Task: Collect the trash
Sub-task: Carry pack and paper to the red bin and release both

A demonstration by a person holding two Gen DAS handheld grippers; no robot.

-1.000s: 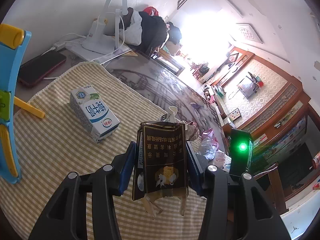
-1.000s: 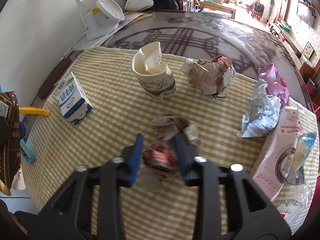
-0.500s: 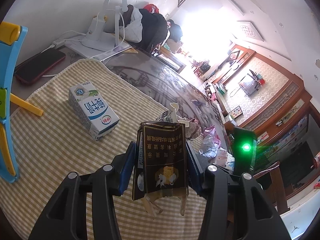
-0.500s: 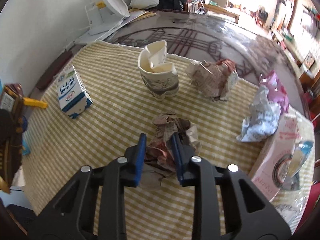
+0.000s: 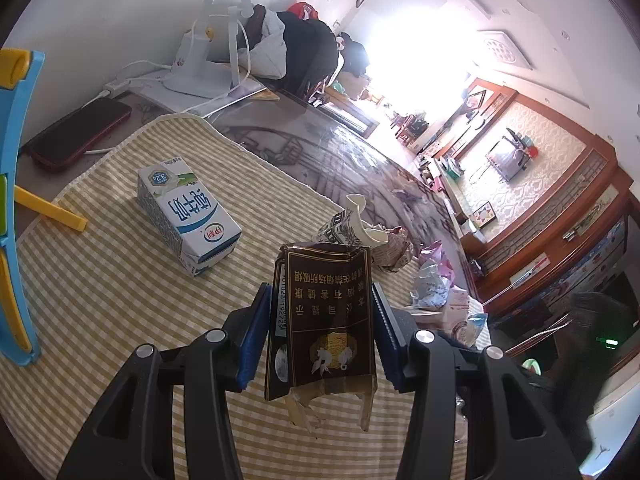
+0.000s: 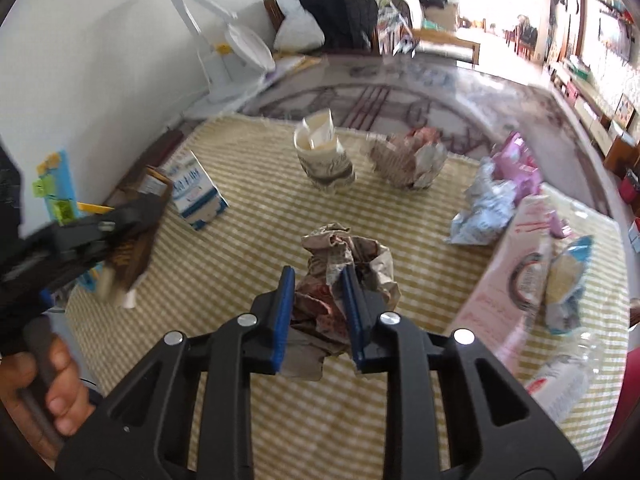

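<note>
My left gripper (image 5: 320,332) is shut on a dark brown cigarette pack (image 5: 324,320) and holds it above the checked cloth (image 5: 100,292). My right gripper (image 6: 318,312) is shut on a crumpled brown paper wad (image 6: 344,264), lifted off the cloth. A white and blue milk carton (image 5: 186,222) lies on the cloth to the left; it also shows in the right wrist view (image 6: 196,196). A crushed paper cup (image 6: 322,156), another paper wad (image 6: 410,160), a blue-white wrapper (image 6: 484,212) and a pink packet (image 6: 516,164) lie further back. The left gripper with its pack shows at the left in the right wrist view (image 6: 120,240).
A pink tissue pack (image 6: 516,276) and plastic wrappers (image 6: 568,284) lie at the right. A red phone (image 5: 80,136), a white lamp base (image 5: 200,76) and a blue and yellow toy (image 5: 12,200) stand by the wall. Dark clothes (image 5: 304,56) pile on a chair behind the glass table.
My right gripper closed tighter on the paper wad and lifted it off the cloth, swinging the view left. My left gripper holds the pack and drifted slightly.
</note>
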